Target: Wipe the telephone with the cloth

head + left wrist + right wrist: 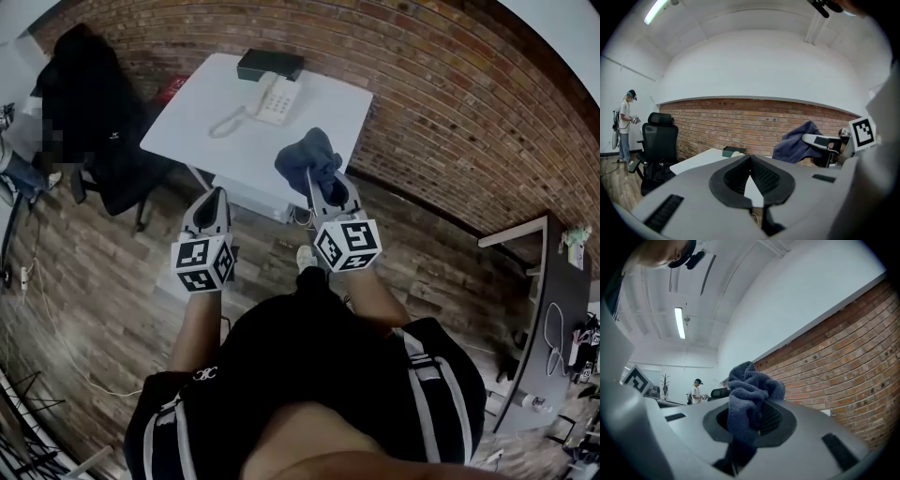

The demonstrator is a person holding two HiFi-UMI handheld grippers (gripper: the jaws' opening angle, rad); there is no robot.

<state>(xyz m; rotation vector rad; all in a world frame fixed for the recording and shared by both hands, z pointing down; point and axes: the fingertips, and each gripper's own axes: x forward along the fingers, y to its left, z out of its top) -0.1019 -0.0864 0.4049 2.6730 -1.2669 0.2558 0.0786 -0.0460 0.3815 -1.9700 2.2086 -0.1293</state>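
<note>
A white telephone (275, 99) with a coiled cord lies on the white table (319, 117), near its far edge. My right gripper (323, 178) is shut on a dark blue cloth (310, 157), held bunched above the table's near edge. The cloth (749, 399) fills the right gripper view, standing up between the jaws. My left gripper (217, 195) is shut with nothing in it, held short of the table, left of the right one. From the left gripper view the cloth (797, 143) shows at right and the table (701, 159) lies ahead.
A dark box (270, 65) sits behind the telephone. A black office chair (89, 122) stands left of the table, with a person (624, 125) further left. A brick wall (450, 122) runs behind. A grey desk (553, 319) is at the right.
</note>
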